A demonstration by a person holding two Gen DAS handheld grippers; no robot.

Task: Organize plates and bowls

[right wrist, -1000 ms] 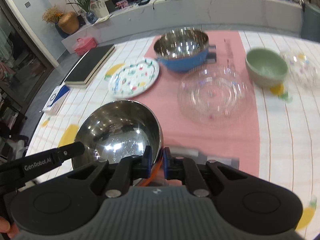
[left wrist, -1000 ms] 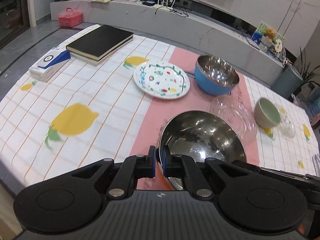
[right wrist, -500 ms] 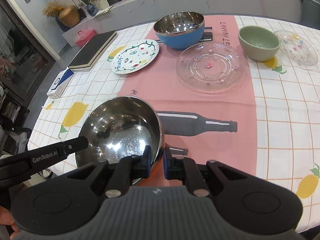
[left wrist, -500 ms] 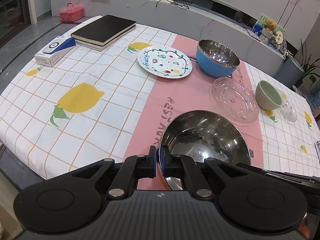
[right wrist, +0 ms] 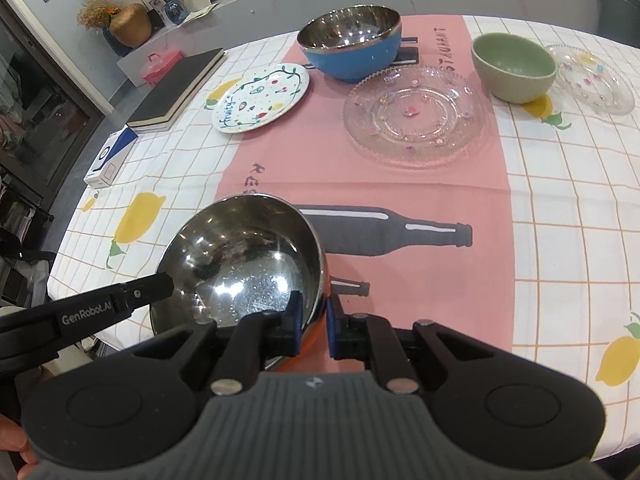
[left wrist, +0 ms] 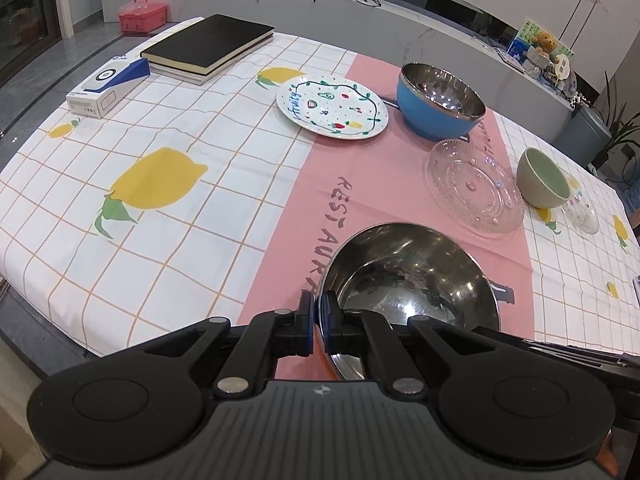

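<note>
Tools left (left wrist: 318, 324) and right (right wrist: 311, 322) each pinch the rim of the steel bowl (right wrist: 244, 264) above the tablecloth (right wrist: 560, 208)

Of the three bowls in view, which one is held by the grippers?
The orange-sided steel bowl nearest the cameras: both the left gripper and right gripper clamp its rim. The blue bowl and green bowl sit untouched.

- Left wrist view: looks steeply down along the left gripper (left wrist: 318, 322), close over the steel bowl (left wrist: 412, 280) at its fingertips.
- Right wrist view: same downward tilt along the right gripper (right wrist: 311, 326), at the bowl's opposite rim.
- Shared: steel bowl, tablecloth (right wrist: 560, 200), dishes beyond.
</note>
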